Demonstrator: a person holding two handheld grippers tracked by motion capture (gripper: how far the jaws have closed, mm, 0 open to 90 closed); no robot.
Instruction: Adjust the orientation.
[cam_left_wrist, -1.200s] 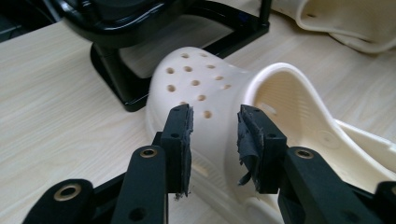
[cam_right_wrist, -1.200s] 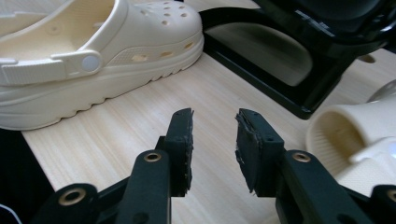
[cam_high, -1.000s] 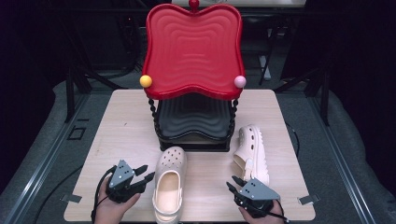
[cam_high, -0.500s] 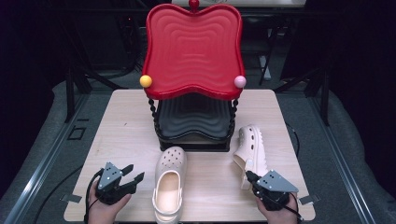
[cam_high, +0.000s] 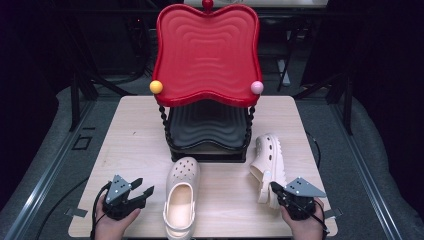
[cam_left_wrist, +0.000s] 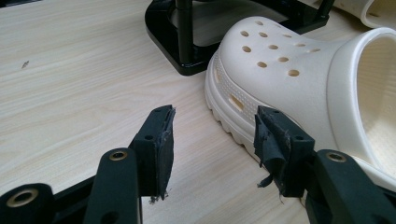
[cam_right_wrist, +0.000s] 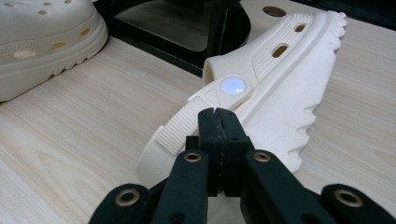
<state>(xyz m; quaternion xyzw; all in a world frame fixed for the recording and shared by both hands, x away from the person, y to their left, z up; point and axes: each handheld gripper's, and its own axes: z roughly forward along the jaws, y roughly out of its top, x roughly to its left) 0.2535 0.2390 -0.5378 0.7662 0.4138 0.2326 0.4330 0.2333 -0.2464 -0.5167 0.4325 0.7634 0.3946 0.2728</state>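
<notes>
Two cream clogs on table (cam_high: 125, 130): upright clog (cam_high: 181, 200) front centre, tipped clog (cam_high: 267, 165) on its side at right. One two-tier red stand (cam_high: 207, 55) behind. Left gripper (cam_high: 142, 192) fingers apart beside upright clog. Right gripper (cam_high: 275, 188) fingers together at tipped clog's strap; grip on it not discernible.

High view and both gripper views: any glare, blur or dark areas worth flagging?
High view: dark surroundings, table evenly lit, red tray sharp. Left gripper view: near claw slightly soft, clog crisp. Right gripper view: bright glare on the tipped clog's rivet.
</notes>
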